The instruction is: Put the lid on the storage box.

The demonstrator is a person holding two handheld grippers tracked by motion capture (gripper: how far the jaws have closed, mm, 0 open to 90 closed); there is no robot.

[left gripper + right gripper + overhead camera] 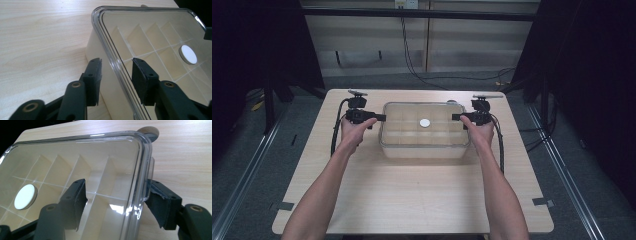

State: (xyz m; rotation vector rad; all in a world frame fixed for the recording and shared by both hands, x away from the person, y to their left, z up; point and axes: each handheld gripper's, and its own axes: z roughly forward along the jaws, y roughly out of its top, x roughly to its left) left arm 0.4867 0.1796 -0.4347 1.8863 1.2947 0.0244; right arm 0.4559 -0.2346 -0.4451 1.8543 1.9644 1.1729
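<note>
Wooden table [412, 195], clear box [424, 145] rim between both hand-held grippers' open jaws

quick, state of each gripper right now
Left gripper: open, jaws astride the clear lid rim, not clamped.
Right gripper: open, jaws astride the opposite rim of the lid.

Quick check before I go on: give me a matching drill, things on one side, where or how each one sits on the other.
Things:
1. left gripper
2. right gripper
3. white disc
4. box

Places or states:
A. open, jaws astride the box's right rim
B. lying near the middle of the lid
C. open, jaws astride the box's left rim
D. clear, divided inside, standing on the table

Pairs: 1-C, 2-A, 3-B, 4-D
</note>
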